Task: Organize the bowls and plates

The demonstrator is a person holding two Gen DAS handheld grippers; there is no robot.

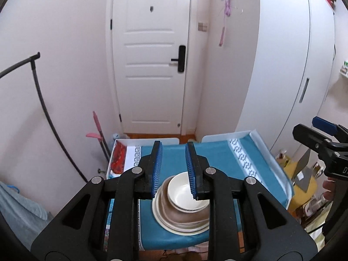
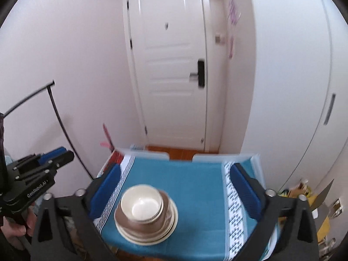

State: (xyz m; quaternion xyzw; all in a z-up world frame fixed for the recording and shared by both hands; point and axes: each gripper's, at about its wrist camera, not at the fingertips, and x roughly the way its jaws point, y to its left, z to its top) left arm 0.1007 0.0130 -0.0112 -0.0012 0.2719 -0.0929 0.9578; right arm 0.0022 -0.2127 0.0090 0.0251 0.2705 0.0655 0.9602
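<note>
Looking down over the teal-clothed table, I find the stack of plates and bowls standing near its front edge, below and beyond both of my tools and touching neither.

My right gripper has its jaws spread wide with nothing between them. In the right wrist view the stack shows in the open space between the two fingers, nearer the left one and well clear of both pads. My left gripper has its jaws drawn close together, only a narrow slot left between the blue pads, and they pinch nothing. In the left wrist view the stack sits beneath that slot.

The left gripper's right finger covers the right side of the stack, and its left finger hides part of the left rim. The right wrist view is smeared with blur, so how many plates lie at the bottom I cannot count. There may be three or so.

The stack stands upright, its axis vertical. The wide cream plates lie flat at the base, a brown bowl sits on them, and a cream bowl rests on top, mouth up, set a little off centre towards the left in the right wrist view.
</note>
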